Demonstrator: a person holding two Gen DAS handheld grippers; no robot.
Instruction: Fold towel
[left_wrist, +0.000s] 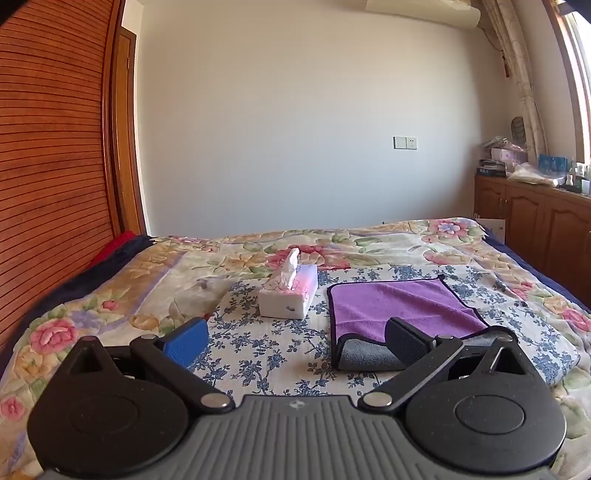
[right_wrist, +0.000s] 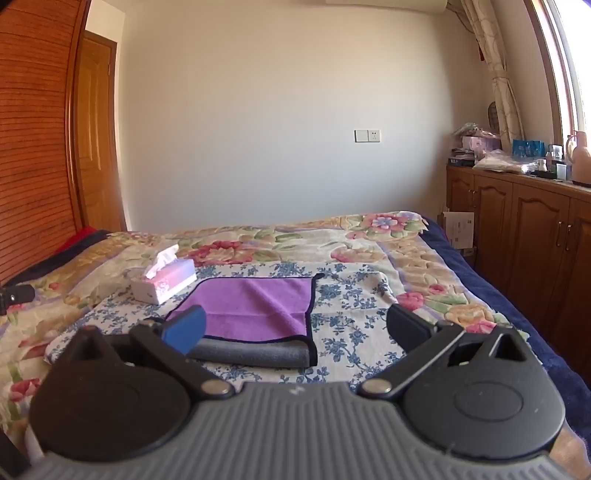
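Purple towel (left_wrist: 402, 306) sitting just ahead, long axis left-right, between left gripper (left_wrist: 295, 339) and right gripper (right_wrist: 295, 328); both spread wide, holding nothing.

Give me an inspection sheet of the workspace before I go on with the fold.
Surface: bed under a floral cover.
Job's things: purple towel lying flat, near edge rolled over, grey underside showing.
Clutter: tissue box beside the towel, apart from it.
Grippers: left claw open, empty; right claw open, empty; both above the cover.
Cables: nothing seen.
Surroundings: wooden cabinets with cluttered top, curtain, wall socket, wooden headboard.
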